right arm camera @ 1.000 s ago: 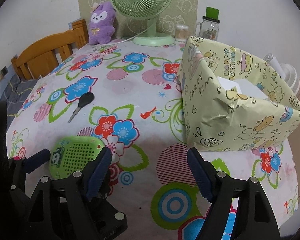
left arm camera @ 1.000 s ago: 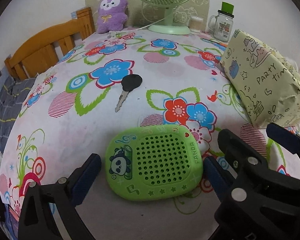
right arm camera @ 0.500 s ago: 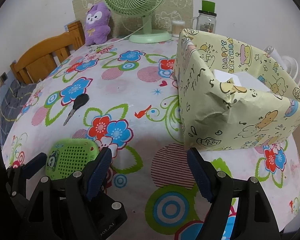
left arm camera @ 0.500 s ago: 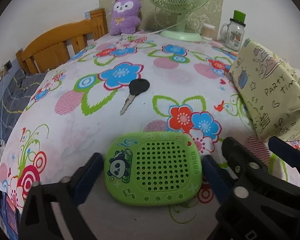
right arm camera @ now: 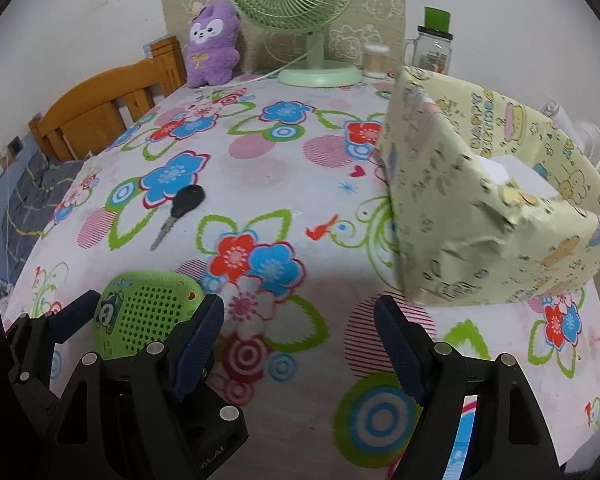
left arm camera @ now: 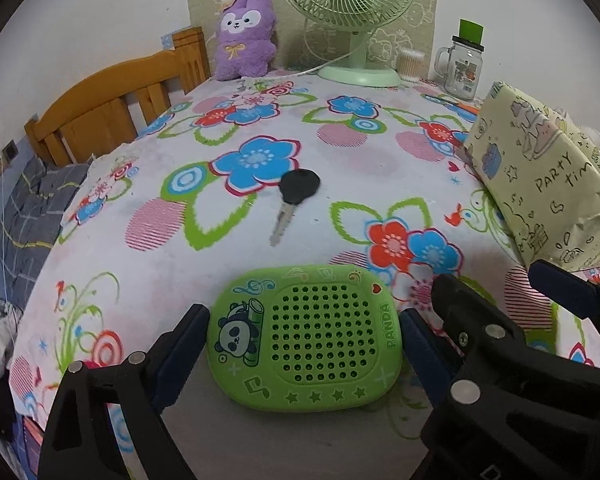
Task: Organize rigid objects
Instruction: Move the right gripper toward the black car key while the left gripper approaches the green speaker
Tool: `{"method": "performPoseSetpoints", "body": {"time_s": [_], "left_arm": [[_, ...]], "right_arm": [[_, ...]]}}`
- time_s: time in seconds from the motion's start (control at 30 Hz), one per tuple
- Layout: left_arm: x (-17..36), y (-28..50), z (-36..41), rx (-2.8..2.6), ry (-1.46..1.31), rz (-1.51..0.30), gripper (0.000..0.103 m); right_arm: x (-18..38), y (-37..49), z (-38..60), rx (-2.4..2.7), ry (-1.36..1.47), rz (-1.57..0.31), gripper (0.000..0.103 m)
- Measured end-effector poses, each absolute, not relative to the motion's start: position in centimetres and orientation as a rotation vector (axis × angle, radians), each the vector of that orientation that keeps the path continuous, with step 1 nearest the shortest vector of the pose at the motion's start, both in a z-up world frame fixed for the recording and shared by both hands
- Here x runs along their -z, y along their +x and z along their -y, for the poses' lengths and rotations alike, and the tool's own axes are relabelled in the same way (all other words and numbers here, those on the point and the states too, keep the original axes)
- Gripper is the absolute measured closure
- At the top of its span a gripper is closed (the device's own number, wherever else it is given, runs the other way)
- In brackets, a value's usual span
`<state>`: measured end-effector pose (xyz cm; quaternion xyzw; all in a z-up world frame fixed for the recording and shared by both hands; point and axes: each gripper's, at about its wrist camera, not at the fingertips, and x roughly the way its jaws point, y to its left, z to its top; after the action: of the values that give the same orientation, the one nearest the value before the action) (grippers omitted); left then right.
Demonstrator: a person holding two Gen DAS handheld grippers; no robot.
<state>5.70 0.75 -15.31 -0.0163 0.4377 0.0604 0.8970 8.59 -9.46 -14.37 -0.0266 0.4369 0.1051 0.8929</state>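
Note:
A green panda speaker [left arm camera: 304, 340] lies near the front of the flowered tablecloth [left arm camera: 228, 264]. My left gripper [left arm camera: 300, 320] is shut on it, with one blue pad against each short side. A black-headed key [left arm camera: 296, 196] lies farther back on the cloth. An open box wrapped in yellow party paper [right arm camera: 480, 216] stands at the right with something white inside. My right gripper [right arm camera: 300, 312] hangs open over bare cloth just right of the speaker [right arm camera: 144, 312], with nothing between its fingers. Its black body [left arm camera: 500, 360] crowds the lower right of the left wrist view.
At the back stand a green desk fan [left arm camera: 352, 8], a purple plush toy [left arm camera: 244, 36], a glass jar mug [left arm camera: 462, 68] and a tub of cotton swabs [left arm camera: 410, 64]. A wooden chair back [left arm camera: 112, 108] rises at the table's left edge, with grey bedding below.
My left gripper's pads closed in from either side onto the green speaker. The left wrist view tipped up a little. My right gripper stayed open and hardly moved.

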Motion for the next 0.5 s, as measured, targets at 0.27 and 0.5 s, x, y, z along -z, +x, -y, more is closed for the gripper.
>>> {"method": "performPoseSetpoints", "body": {"time_s": [0.27, 0.5], "left_arm": [[15.0, 6.9, -3.2, -0.124, -0.017, -0.908, 0.008], [15.0, 8.5, -5.2, -0.129, -0.003, -0.917, 0.008]], "right_arm": [[14.1, 10.2, 6.4, -0.243, -0.097, -0.886, 0.022], [14.4, 12.1, 4.0, -0.272, -0.102, -0.886, 0.023]]}}
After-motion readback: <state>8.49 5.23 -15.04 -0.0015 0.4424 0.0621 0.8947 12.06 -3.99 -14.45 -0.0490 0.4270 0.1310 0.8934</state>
